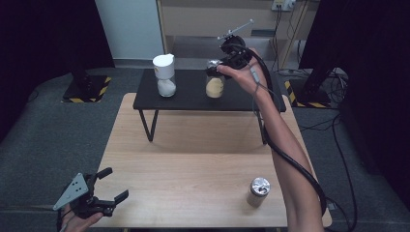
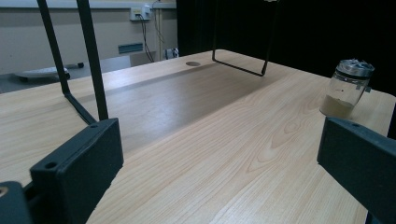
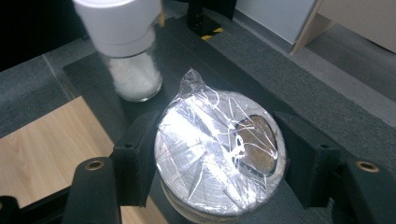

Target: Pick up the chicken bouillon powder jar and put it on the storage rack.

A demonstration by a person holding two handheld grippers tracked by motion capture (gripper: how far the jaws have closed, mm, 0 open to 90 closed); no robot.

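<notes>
Black shelf (image 1: 193,99) | white-capped jar (image 1: 165,75): white grains | gripped jar (image 1: 214,84): yellow powder

You've got grey carpet floor (image 1: 43,130) all around the wooden table (image 1: 193,164), black curtains (image 1: 43,34) behind it, shelving (image 1: 212,19) farther back.

We see our left gripper (image 2: 219,163) with its jaws wide apart over the bare wooden tabletop (image 2: 201,135). A small jar (image 2: 346,88) stands near the right edge, black rack legs (image 2: 74,70) rising beyond.
</notes>
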